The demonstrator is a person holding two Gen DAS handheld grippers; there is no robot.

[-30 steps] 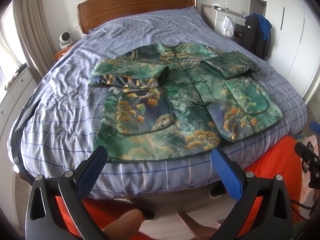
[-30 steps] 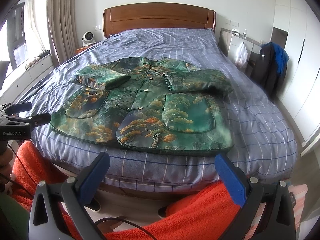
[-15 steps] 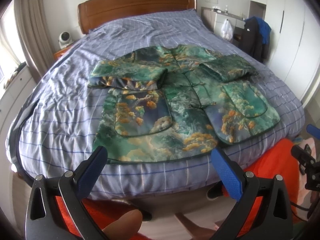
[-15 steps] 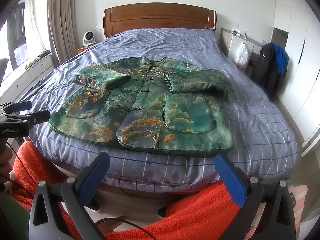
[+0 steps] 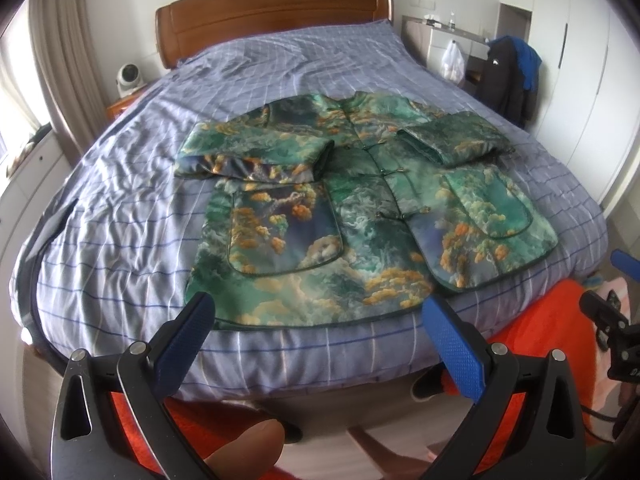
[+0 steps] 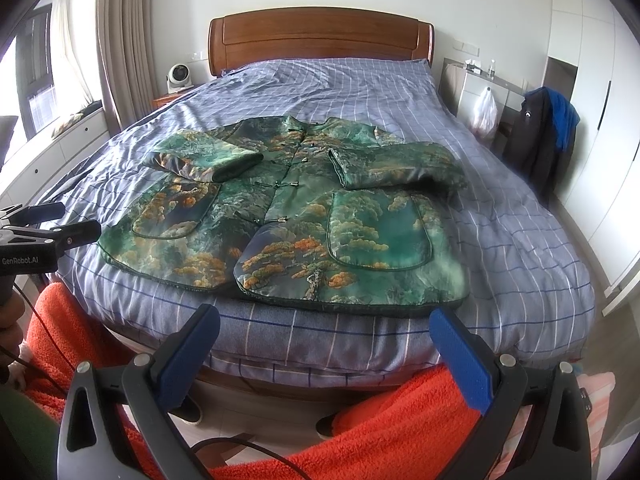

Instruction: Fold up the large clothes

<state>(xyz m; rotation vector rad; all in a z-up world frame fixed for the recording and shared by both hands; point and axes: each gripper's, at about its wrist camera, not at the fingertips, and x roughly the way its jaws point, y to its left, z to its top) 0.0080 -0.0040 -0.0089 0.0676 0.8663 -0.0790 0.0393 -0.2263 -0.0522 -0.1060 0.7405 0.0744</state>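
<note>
Left gripper (image 5: 318, 322) hovers at the foot of the bed (image 5: 120, 208), blue fingers spread wide, nothing between them. Just ahead of its tips lies the jacket (image 5: 360, 216), flat on the checked cover, both sleeves folded in across the chest. Right gripper (image 6: 324, 330) is also spread and empty, with the jacket's (image 6: 304, 216) hem just beyond its fingers.

Bed (image 5: 120, 216) under a checked blue cover, with a green patterned jacket (image 5: 360, 216) lying flat, sleeves folded in.
</note>
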